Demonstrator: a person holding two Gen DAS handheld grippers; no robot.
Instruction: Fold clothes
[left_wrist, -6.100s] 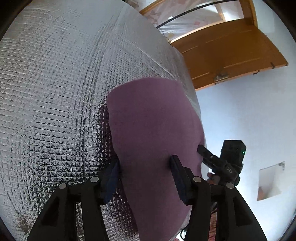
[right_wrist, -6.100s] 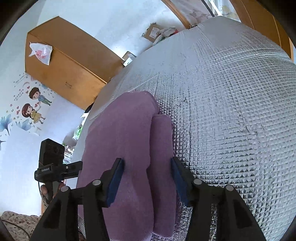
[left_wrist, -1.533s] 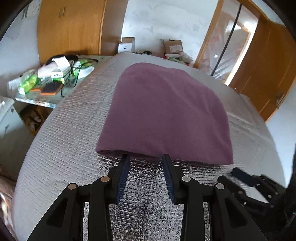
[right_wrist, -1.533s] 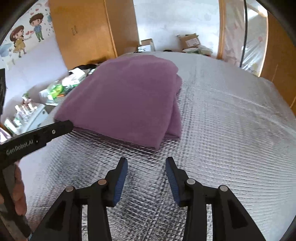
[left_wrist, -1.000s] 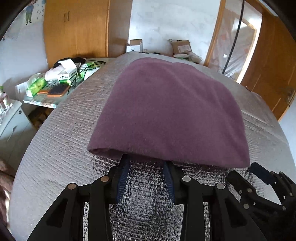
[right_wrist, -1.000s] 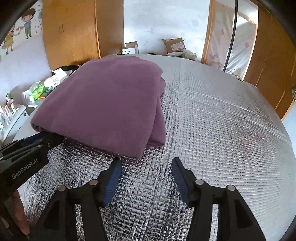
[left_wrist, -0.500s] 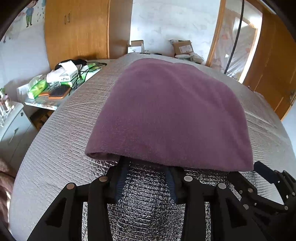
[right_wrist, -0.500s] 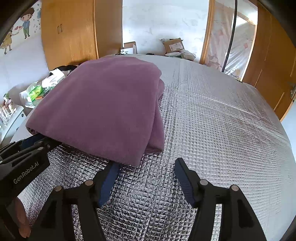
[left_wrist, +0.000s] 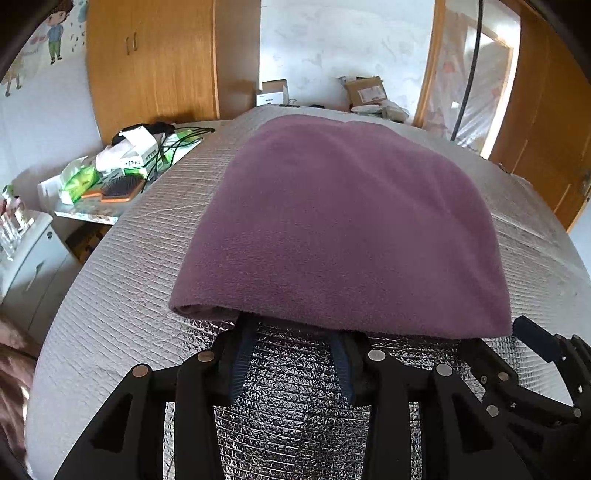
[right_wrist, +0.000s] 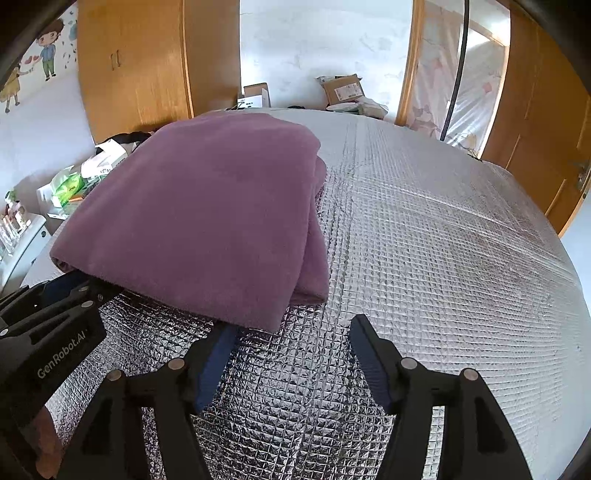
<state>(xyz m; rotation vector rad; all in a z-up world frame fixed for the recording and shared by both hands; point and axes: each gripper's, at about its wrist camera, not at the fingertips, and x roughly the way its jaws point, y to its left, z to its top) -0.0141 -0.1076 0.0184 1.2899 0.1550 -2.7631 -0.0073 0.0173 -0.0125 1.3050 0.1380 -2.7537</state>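
The left claw (left_wrist: 291, 328) is low on the bed, and its two blue-padded fingers are apart. Their tips are tucked under the near edge of the purple cloth (left_wrist: 343, 229). Nothing is squeezed between them. The right claw (right_wrist: 291, 332) is open wider. Its left finger tip is under the near corner of the cloth, and its right finger sits on bare cover just beside the cloth.

The cloth is folded into a thick, soft pile. It lies flat on the left part of the bed. In the right view you can see more folded layers peeking out along its right side.

The cover (right_wrist: 443, 258) is shiny silver with little squares pressed into it, like quilted foil. It spreads over the whole bed and has some dark smudges on the right.

To the left of the bed is a low table (left_wrist: 92, 216) with green packs, white boxes, a hairbrush (left_wrist: 118, 190) and black cables. Nearer stands a white cabinet (left_wrist: 33, 258). Behind is a tall wooden wardrobe (left_wrist: 155, 62). The left wall has cartoon kid stickers (right_wrist: 44, 48). At the far end, cardboard boxes (right_wrist: 341, 90) sit against a white wall. On the right is a wooden door (right_wrist: 535, 122), next to a doorway covered in clear plastic.
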